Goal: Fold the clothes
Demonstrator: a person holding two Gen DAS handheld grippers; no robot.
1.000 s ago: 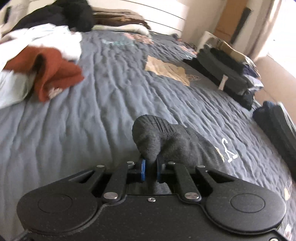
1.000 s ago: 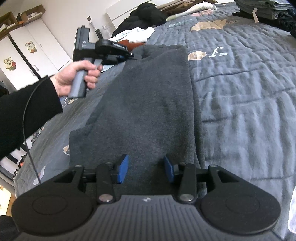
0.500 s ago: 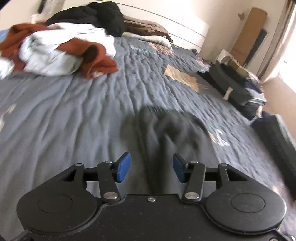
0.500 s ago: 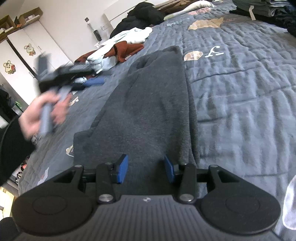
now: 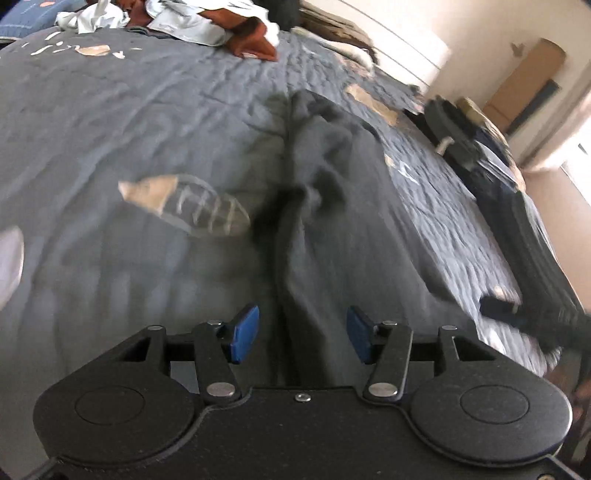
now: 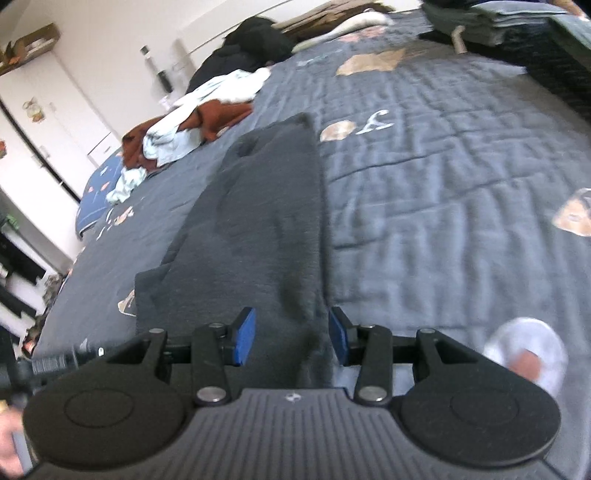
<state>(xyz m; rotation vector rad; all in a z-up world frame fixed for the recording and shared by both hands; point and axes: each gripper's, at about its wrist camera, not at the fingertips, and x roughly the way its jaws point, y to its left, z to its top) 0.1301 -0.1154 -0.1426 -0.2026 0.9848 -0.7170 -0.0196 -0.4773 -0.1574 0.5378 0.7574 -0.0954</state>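
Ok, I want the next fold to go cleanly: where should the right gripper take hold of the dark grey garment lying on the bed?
Probably the near right corner of the dark grey garment, where its long straight right edge meets the near end. That edge lies between the open fingers of the right gripper, so coming in low from the near side along the bedspread suits it. The left gripper is open too.

Sweater (image 6: 266, 221) lengthwise on bedspread (image 6: 443, 184), clothes heap (image 6: 199, 122) beyond-left, folded stack (image 6: 491, 18) far right.
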